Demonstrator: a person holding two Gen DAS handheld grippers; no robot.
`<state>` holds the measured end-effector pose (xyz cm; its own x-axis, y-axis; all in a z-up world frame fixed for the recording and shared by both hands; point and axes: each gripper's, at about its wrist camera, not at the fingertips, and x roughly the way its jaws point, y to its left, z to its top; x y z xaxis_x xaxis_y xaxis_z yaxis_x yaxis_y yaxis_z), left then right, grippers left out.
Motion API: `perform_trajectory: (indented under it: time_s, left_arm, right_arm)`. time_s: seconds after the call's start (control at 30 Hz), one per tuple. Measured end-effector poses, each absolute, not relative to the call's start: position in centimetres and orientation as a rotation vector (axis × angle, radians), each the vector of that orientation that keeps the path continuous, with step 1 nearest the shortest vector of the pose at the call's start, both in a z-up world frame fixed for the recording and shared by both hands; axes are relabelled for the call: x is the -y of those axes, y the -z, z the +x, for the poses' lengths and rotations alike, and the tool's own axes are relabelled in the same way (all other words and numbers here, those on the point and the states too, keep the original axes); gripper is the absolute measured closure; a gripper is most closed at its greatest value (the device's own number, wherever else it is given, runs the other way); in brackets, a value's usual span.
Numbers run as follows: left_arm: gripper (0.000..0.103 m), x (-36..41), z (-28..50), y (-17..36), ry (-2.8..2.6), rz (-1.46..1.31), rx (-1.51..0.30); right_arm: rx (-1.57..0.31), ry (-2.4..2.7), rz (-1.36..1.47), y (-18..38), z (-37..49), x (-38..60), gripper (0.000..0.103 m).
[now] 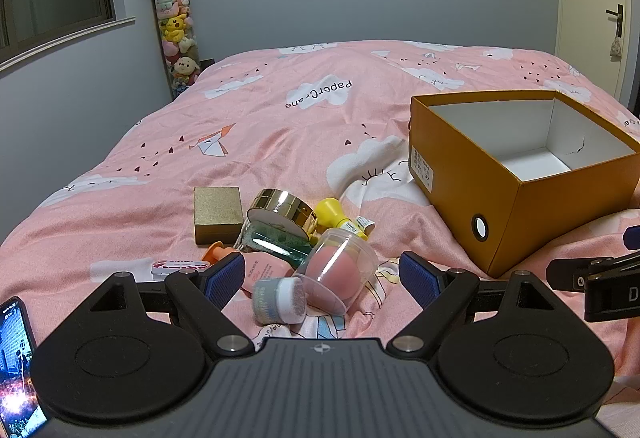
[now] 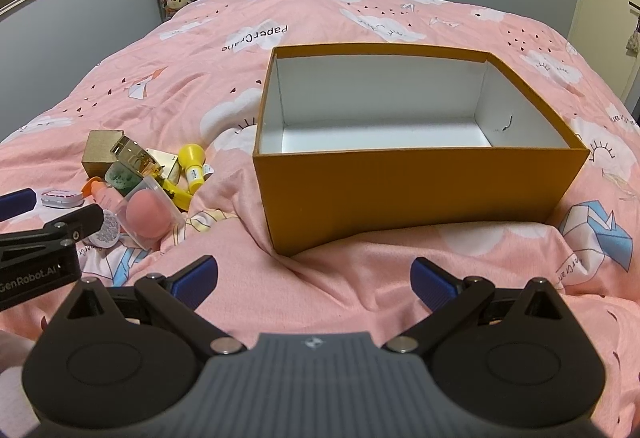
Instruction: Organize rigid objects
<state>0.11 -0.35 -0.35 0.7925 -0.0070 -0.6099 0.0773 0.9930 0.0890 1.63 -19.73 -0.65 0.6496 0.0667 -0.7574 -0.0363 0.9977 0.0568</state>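
The left wrist view takes in the whole clutter up close; the right wrist view looks mostly into the orange box (image 2: 420,174), whose white inside holds nothing, and sees the clutter only at its left edge. A phone (image 1: 16,354) with a lit screen shows only in the left view, at its near left corner.

Everything lies on a bed under a pink duvet (image 1: 280,118) printed with clouds and paper cranes. Grey walls stand behind, a window to the left, a door (image 1: 588,6) to the right, and in the far left corner a tall clear tube of plush toys (image 1: 176,26) topped by a panda.

The left gripper (image 1: 322,274) has its jaws wide apart, hovering just in front of the pile. The right gripper (image 2: 314,280) is likewise spread apart, above bare duvet just near of the box.

The pile sits left of the box: a clear jar with a pink sponge (image 1: 340,266) lies on its side, its open mouth toward the near side. A small grey-capped pot (image 1: 280,300) lies touching it. Behind are a pink tube (image 1: 264,270), a green bottle (image 1: 276,244), a gold compact (image 1: 284,212) tilted on top, a gold box (image 1: 218,214) lying flat, and a yellow bottle (image 1: 340,216) on its side, its long axis running left to right. A small flat tin (image 1: 176,268) is at the left.
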Motion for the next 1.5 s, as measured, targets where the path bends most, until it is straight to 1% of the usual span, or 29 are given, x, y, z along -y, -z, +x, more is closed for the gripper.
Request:
perform_trajectory:
  time_s: [0.43,0.63,0.67,0.77,0.83,0.87,0.9,0.93,0.97,1.03,1.07,1.1,1.2,1.3,1.4,1.5]
  left_arm:
    - [0.002,0.3,0.0,0.2,0.057,0.106,-0.652]
    - [0.002,0.4,-0.3,-0.5,0.115,0.082,-0.621]
    - [0.002,0.3,-0.4,-0.6,0.132,0.075,-0.616]
    - [0.013,0.3,0.0,-0.6,0.176,0.063,-0.615]
    - [0.014,0.0,0.4,-0.5,0.198,0.059,-0.627]
    - [0.015,0.0,0.6,-0.4,0.205,0.056,-0.635]
    - [0.018,-0.1,0.9,-0.3,0.213,0.053,-0.641]
    - [0.019,-0.2,1.2,-0.2,0.218,0.049,-0.65]
    - [0.021,-0.4,1.3,-0.1,0.221,0.043,-0.658]
    - [0.021,-0.8,1.8,0.0,0.215,0.033,-0.671]
    - [0.023,-1.0,2.1,0.1,0.211,0.03,-0.679]
    - [0.024,-1.1,2.4,0.2,0.209,0.028,-0.689]
    - [0.025,-1.7,3.3,0.4,0.2,0.041,-0.731]
    - [0.025,-2.0,4.1,0.9,0.19,0.087,-0.762]
    - [0.027,-2.7,4.8,1.5,0.191,0.086,-0.804]
    - [0.027,-3.5,5.1,1.9,0.179,0.084,-0.825]
  right_arm:
    - [-0.868,-0.055,0.042,0.7,1.6,19.8,0.002]
    - [-0.88,-0.079,0.061,0.7,1.9,20.0,0.003]
    - [-0.881,-0.084,0.063,0.8,2.0,20.0,0.003]
    - [-0.878,-0.113,0.06,0.7,2.2,19.9,0.003]
    - [-0.878,-0.133,0.048,0.6,2.5,19.6,0.004]
    - [-0.879,-0.147,0.043,0.6,2.7,19.5,0.01]
    - [-0.883,-0.161,0.035,0.6,3.0,19.3,0.018]
    - [-0.889,-0.177,0.029,0.7,3.3,19.2,0.022]
    - [-0.898,-0.197,0.025,0.8,3.6,19.0,0.024]
    - [-0.914,-0.25,0.016,1.0,4.3,18.4,0.025]
    - [-0.919,-0.276,0.006,1.0,4.5,18.1,0.028]
    - [-0.922,-0.302,-0.014,1.1,4.8,17.6,0.033]
    - [-0.929,-0.373,-0.068,1.3,5.7,16.3,0.041]
    - [-0.944,-0.441,-0.111,1.5,6.7,15.0,0.046]
    - [-0.946,-0.506,-0.161,1.6,7.4,13.5,0.046]
    - [-0.944,-0.568,-0.205,1.8,7.8,11.9,0.046]
